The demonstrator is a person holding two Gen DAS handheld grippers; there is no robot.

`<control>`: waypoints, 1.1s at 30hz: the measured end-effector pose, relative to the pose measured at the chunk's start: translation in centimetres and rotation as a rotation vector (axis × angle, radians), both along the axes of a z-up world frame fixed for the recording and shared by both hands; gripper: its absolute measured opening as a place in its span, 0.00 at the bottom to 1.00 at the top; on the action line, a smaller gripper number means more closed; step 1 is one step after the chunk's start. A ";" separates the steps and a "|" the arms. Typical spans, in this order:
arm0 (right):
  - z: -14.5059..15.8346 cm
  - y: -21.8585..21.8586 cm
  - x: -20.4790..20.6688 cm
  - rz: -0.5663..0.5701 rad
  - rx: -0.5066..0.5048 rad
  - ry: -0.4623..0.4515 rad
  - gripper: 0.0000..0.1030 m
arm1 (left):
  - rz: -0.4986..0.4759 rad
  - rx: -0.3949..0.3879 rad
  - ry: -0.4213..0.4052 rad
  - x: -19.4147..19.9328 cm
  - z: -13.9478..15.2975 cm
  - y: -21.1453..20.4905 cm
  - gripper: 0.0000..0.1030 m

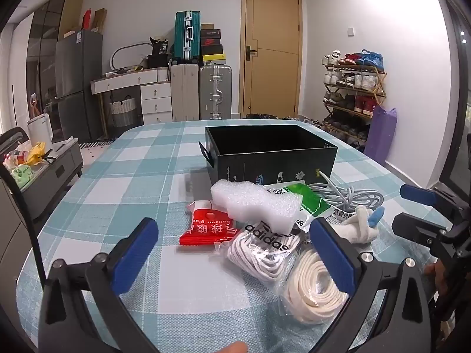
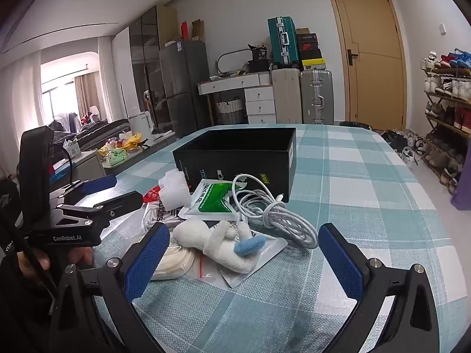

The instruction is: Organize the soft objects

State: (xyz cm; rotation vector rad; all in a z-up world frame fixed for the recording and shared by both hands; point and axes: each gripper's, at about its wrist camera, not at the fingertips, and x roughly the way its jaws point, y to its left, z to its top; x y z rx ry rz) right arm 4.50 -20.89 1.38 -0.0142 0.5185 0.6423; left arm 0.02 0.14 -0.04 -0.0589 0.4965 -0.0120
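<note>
Both sets of fingers stand spread wide and hold nothing. The left gripper (image 1: 234, 251) hovers over the near edge of the desk (image 1: 141, 170), its fingers framing a bagged coil of white laces (image 1: 265, 250) and a second cream coil (image 1: 312, 288) just beyond. The right gripper (image 2: 244, 259) hovers beside it, with a white stuffed toy (image 2: 212, 247) lying between and just ahead of its fingers.

Judged step: the start of the sort; nothing appears packed yet, and the black box (image 1: 270, 150) behind the pile looks empty.

The pile sits mid-desk toward the near edge: a red packet (image 1: 206, 229), a white foam block (image 1: 253, 203), a green sachet (image 2: 215, 198) and a white cable (image 2: 276, 214), the last two touching the box's front wall.

The next move calls for lowering one gripper onto a single soft item, closing gently, then carrying it to the box. Overlapping bags may lift together.
</note>
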 end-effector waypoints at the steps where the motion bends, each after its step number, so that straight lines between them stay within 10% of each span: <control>1: 0.0 0.0 0.0 0.001 -0.003 0.002 1.00 | 0.000 0.002 0.002 0.1 0.0 0.0 1.00; 33: -0.2 0.1 -0.1 -0.014 -0.016 -0.012 1.00 | -0.002 0.000 -0.003 0.0 -0.1 0.3 1.00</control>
